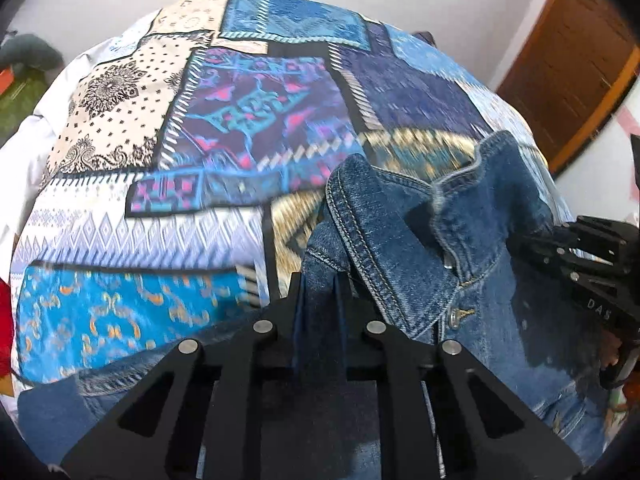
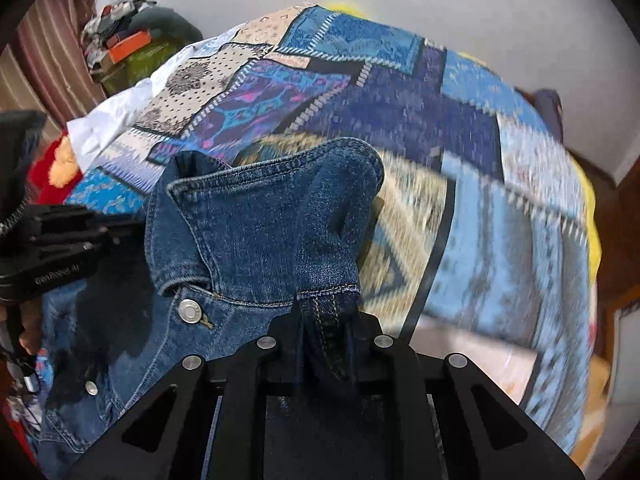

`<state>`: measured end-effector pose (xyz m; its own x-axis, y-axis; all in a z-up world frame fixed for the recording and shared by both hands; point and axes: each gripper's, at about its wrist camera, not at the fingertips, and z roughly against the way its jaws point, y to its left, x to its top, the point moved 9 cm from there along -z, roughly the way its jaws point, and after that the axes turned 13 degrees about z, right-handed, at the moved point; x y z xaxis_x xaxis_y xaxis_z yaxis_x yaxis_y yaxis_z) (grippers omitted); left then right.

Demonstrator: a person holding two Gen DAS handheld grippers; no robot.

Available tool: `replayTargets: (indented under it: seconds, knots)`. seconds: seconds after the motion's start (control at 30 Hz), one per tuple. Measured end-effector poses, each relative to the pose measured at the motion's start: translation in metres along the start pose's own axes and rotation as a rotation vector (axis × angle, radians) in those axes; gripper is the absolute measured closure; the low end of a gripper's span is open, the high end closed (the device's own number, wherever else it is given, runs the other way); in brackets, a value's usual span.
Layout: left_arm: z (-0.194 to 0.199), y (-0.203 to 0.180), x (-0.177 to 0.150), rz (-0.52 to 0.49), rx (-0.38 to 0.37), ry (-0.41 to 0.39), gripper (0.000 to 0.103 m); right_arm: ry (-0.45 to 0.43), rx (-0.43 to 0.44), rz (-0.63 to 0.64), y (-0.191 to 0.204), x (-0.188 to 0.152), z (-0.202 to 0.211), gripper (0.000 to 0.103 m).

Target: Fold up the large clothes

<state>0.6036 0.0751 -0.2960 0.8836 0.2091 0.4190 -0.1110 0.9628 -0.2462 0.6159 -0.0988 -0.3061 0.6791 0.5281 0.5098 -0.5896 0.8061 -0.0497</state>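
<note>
Both my grippers are clamped tight on the denim jacket (image 2: 256,240), left gripper (image 1: 320,280) and right gripper (image 2: 326,312) each pinching a shoulder by the collar (image 1: 372,216), so I judge I'm lifting it to spread it over the middle of the patchwork bedspread (image 1: 160,128). Next I should lay it flat, front down, clear of the clothes pile (image 2: 132,40) at the bed's far left corner.

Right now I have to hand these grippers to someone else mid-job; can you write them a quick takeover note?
Left gripper: shut on the denim jacket, near the collar.
Right gripper: shut on the same jacket, on the other side of the collar.
Jacket is held up over the patchwork bedspread, collar up, front buttons showing.
Done: both top corners gripped.
Left: lay it flat on the bed, fold sleeves and body.
</note>
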Motion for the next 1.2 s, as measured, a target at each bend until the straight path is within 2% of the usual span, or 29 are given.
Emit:
replayTargets:
  seconds: [0.13,0.27,0.3,0.37,0.4,0.43,0.47,0.5,0.53,0.6,0.67,0.83,0.97,1.07,1.2]
  knots:
    - [-0.029,-0.002,0.021,0.025,0.041,0.006,0.09,0.003,-0.035,0.037,-0.012,0.021,-0.015,0.09]
    - [-0.039,0.001,0.021,0.038,0.036,-0.013,0.089,-0.025,-0.065,0.025,-0.018,0.031,-0.024,0.088]
    - [-0.038,0.003,0.018,0.046,0.033,-0.015,0.084,-0.029,-0.069,0.017,-0.019,0.03,-0.024,0.086]
    - [-0.036,0.008,0.013,0.06,0.029,-0.002,0.079,-0.037,-0.108,0.023,-0.022,0.025,-0.02,0.075]
    - [-0.033,0.01,0.008,0.067,0.028,0.005,0.077,-0.029,-0.127,0.03,-0.023,0.023,-0.019,0.057]
    - [-0.029,0.013,0.004,0.074,0.034,0.01,0.07,0.001,-0.166,0.042,-0.026,0.017,-0.018,0.032]
    - [-0.023,0.017,0.0,0.077,0.052,0.007,0.065,0.043,-0.213,0.056,-0.029,0.01,-0.019,0.022]
    - [-0.016,0.021,-0.005,0.072,0.074,-0.002,0.05,0.068,-0.239,0.074,-0.031,0.002,-0.017,0.016]
    - [-0.005,0.026,-0.01,0.064,0.098,-0.022,0.042,0.072,-0.242,0.082,-0.032,-0.003,-0.015,0.016]
    - [0.013,0.032,-0.018,0.05,0.11,-0.053,0.039,0.09,-0.24,0.084,-0.032,-0.017,-0.004,0.016]
    - [0.035,0.041,-0.03,0.053,0.115,-0.064,0.03,0.079,-0.226,0.069,-0.027,-0.026,0.012,0.016]
    - [0.108,0.078,-0.061,0.15,0.111,-0.182,0.01,0.019,-0.168,0.012,-0.001,-0.039,0.066,0.015]
    - [0.152,0.12,-0.094,0.249,0.136,-0.231,0.005,-0.033,-0.121,-0.025,0.028,-0.046,0.101,0.008]
    - [0.172,0.161,-0.128,0.362,0.14,-0.209,0.004,-0.063,-0.061,-0.035,0.053,-0.051,0.118,0.008]
    - [0.187,0.203,-0.173,0.529,0.084,-0.178,0.004,-0.055,-0.002,-0.033,0.083,-0.061,0.125,0.008]
